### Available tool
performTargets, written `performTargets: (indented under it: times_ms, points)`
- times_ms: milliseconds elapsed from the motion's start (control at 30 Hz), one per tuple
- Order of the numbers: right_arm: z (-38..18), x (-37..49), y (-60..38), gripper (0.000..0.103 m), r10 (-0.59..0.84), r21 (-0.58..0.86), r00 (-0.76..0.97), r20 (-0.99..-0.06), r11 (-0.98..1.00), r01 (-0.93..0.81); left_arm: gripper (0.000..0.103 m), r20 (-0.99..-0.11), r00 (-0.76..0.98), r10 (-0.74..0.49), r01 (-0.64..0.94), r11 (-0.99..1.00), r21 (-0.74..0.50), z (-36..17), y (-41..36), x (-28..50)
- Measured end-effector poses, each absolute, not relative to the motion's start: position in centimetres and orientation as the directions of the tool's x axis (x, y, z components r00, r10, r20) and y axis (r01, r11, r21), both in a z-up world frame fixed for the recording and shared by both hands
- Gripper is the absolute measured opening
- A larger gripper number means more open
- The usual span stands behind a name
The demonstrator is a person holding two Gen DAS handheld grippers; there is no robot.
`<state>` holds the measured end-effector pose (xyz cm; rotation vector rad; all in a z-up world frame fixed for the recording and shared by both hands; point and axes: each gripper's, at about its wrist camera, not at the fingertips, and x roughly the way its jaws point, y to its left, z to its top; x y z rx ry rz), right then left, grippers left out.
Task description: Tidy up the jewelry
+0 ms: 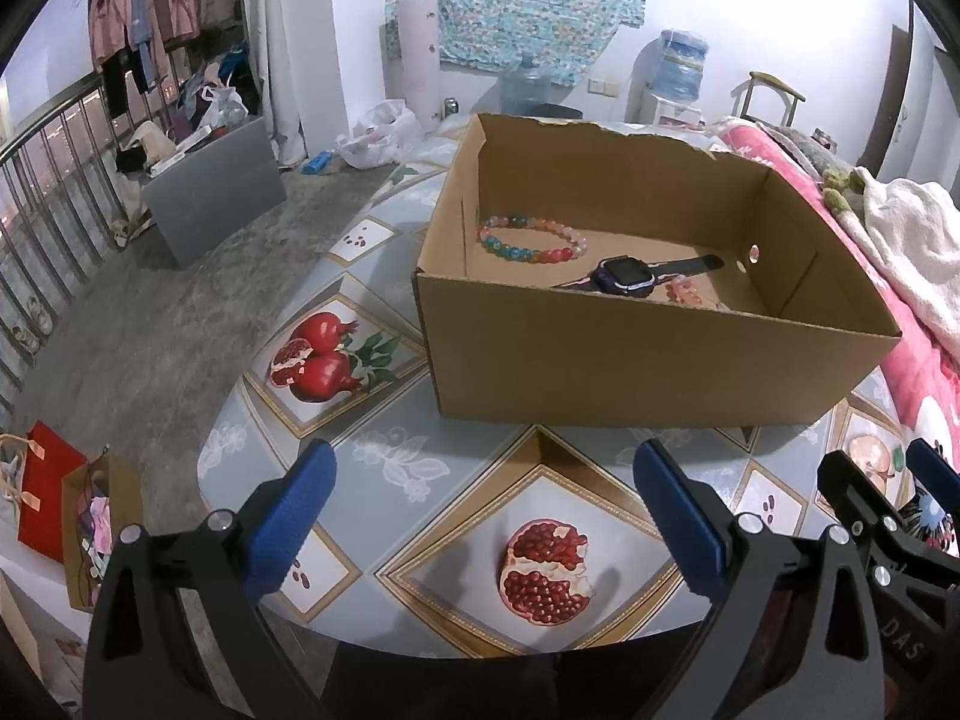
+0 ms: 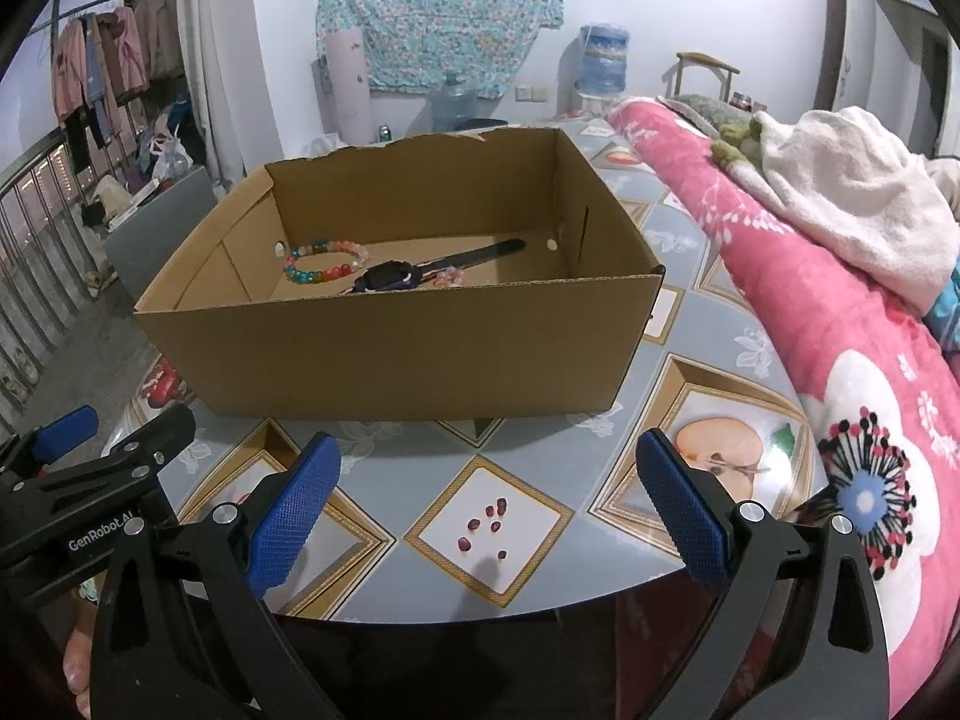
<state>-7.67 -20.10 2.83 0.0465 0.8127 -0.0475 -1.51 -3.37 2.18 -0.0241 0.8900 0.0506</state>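
Observation:
An open cardboard box (image 1: pixel 648 354) (image 2: pixel 396 348) stands on the fruit-patterned table. Inside lie a multicoloured bead bracelet (image 1: pixel 531 237) (image 2: pixel 327 262), a dark purple smartwatch (image 1: pixel 630 273) (image 2: pixel 387 276) and a small pink bead piece (image 1: pixel 684 289) (image 2: pixel 450 277) beside the watch. My left gripper (image 1: pixel 486 516) hovers open over the table in front of the box, nothing between its blue fingers. My right gripper (image 2: pixel 489 510) is also open and empty, just in front of the box. In the left wrist view the right gripper (image 1: pixel 888 492) shows at the far right edge.
The table (image 2: pixel 708 324) has a rounded near edge. A pink floral quilt (image 2: pixel 840 330) and white blanket (image 2: pixel 852 204) lie along its right side. Left of the table, on the floor, are a grey box (image 1: pixel 216 192), paper bags (image 1: pixel 54 492) and a railing (image 1: pixel 36 204).

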Motion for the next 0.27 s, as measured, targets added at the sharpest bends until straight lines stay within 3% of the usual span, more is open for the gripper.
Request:
performTargets:
  times_ms: [267]
  points:
    - [2.91,-7.71,-19.93,0.095,-0.026,0.021,0.687,-0.726,0.998,0.06,0.097,-0.779,0.626,0.035,-0.057,0.998,-0.001,2.22,-3.21,-1.63]
